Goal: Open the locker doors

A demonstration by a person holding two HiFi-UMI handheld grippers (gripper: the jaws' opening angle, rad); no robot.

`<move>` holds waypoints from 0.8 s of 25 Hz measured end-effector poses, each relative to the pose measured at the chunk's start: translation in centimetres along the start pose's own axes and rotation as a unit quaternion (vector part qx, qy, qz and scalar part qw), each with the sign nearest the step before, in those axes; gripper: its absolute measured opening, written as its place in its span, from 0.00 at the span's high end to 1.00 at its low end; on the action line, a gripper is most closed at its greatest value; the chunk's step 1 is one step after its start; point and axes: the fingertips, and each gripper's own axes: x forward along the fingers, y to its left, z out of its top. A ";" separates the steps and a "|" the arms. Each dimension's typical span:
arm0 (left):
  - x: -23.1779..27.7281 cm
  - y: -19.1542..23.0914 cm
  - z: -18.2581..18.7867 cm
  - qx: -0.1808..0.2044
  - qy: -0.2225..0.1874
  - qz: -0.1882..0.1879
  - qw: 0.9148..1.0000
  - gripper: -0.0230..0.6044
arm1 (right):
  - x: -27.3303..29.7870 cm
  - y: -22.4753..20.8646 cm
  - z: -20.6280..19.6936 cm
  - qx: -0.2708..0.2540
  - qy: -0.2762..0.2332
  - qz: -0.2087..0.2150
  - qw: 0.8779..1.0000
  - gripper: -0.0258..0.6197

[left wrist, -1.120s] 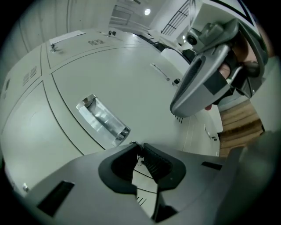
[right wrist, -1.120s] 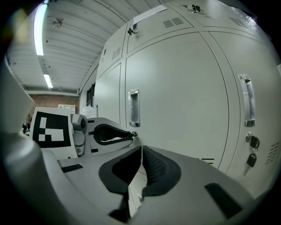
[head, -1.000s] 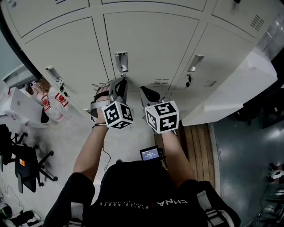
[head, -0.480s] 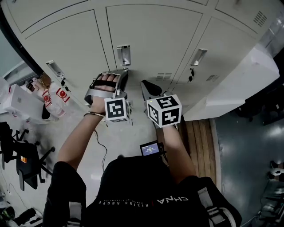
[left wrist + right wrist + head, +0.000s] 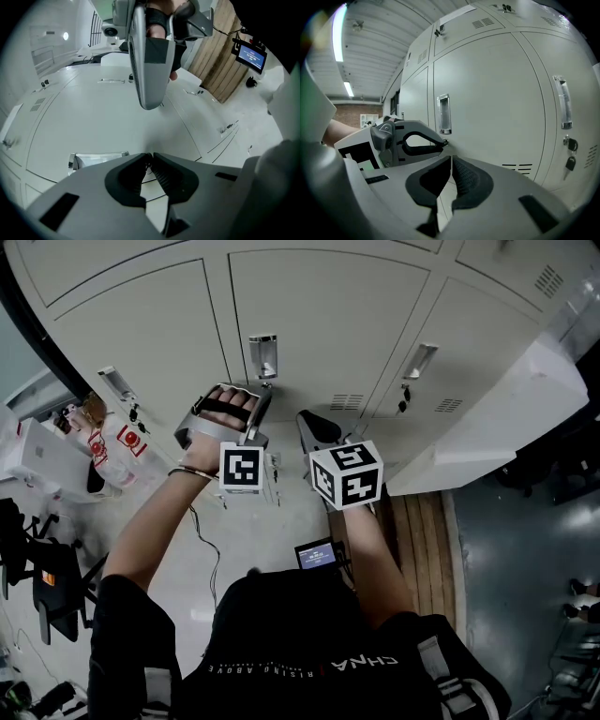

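1 key [image 5: 147,166], half hidden | left tool [image 5: 150,155] pinching it | right tool [image 5: 451,159] closed

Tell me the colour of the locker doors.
Plain off-white; the locker doors show best in the right gripper view.

The locker doors [image 5: 319,315] are plain pale grey-cream, each with thin dark vent slots. The handle [image 5: 263,355] on the middle door is shiny silver. Below the handle, the left gripper [image 5: 151,155] and the right gripper [image 5: 451,159] have light grey bodies and black ribbed pads [image 5: 166,176] — each carries a white cube [image 5: 242,468] printed with black square markers. The key [image 5: 147,164] between the left pads shows only as a thin dark sliver. Right of the handle, a hanging key [image 5: 569,163] has a black head. Lower right of the handle lie brown wooden planks [image 5: 417,540] beside a dark grey floor [image 5: 525,568]. The person's shirt [image 5: 300,634] is black with white letters; a small screen [image 5: 317,565] glows blue.
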 end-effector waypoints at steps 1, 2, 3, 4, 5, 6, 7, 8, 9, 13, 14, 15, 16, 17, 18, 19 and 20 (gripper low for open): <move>0.0 0.0 0.0 -0.003 -0.002 0.002 1.000 0.87 | 0.0 0.0 0.0 0.000 0.000 0.000 1.000 0.90; 0.0 0.0 0.0 -0.009 -0.005 0.005 1.000 0.87 | 0.0 0.0 0.0 -0.001 0.001 -0.001 1.000 0.90; 0.0 0.0 -0.1 -0.018 -0.009 0.008 1.000 0.87 | 0.0 0.0 0.0 -0.001 0.001 -0.001 1.000 0.90; -0.1 0.0 -0.1 -0.031 -0.013 0.011 0.999 0.87 | 0.0 0.0 0.0 -0.001 0.001 -0.001 1.000 0.90; -0.1 0.0 -0.1 -0.047 -0.019 0.016 0.999 0.83 | 0.0 -0.1 -0.1 -0.002 0.002 -0.002 1.000 0.90; -0.2 0.1 -0.2 -0.062 -0.024 0.020 0.998 0.80 | 0.0 -0.1 -0.1 -0.003 0.003 -0.002 1.000 0.90; -0.3 0.1 -0.5 -0.073 -0.025 0.024 0.997 0.78 | 0.0 -0.1 -0.2 -0.004 0.004 -0.002 1.000 0.90; -0.5 0.1 -0.8 -0.082 -0.025 0.025 0.996 0.78 | 0.1 -0.1 -0.2 -0.005 0.005 -0.002 1.000 0.90; -0.7 0.2 -1.1 -0.095 -0.024 0.025 0.995 0.78 | 0.1 -0.1 -0.3 -0.006 0.007 -0.003 1.000 0.90; -1.6 -0.1 -2.8 -0.191 -0.032 0.019 0.981 0.77 | 0.4 0.2 -0.4 -0.008 0.011 0.001 1.000 0.90; -1.8 -0.3 -3.2 -0.224 -0.037 0.014 0.974 0.77 | 0.5 0.2 -0.4 -0.008 0.011 0.003 1.000 0.90; -2.0 -0.5 -3.6 -0.263 -0.044 0.009 0.964 0.77 | 0.6 0.3 -0.4 -0.008 0.011 0.005 1.000 0.90; -2.2 -0.6 -3.8 -0.309 -0.055 0.002 0.950 0.77 | 0.7 0.4 -0.3 -0.008 0.011 0.007 1.000 0.90; -2.4 -0.6 -3.9 -0.359 -0.070 -0.003 0.931 0.77 | 0.9 0.5 -0.2 -0.008 0.011 0.009 1.000 0.90; -2.7 -0.5 -4.0 -0.412 -0.086 -0.008 0.907 0.77 | 1.1 0.6 0.1 -0.009 0.010 0.012 1.000 0.90; -2.8 -0.2 -4.0 -0.465 -0.102 -0.012 0.879 0.77 | 1.3 0.7 0.4 -0.012 0.009 0.014 1.000 0.90; -3.0 0.1 -4.0 -0.515 -0.116 -0.014 0.849 0.79 | 1.5 0.8 0.8 -0.014 0.007 0.016 1.000 0.90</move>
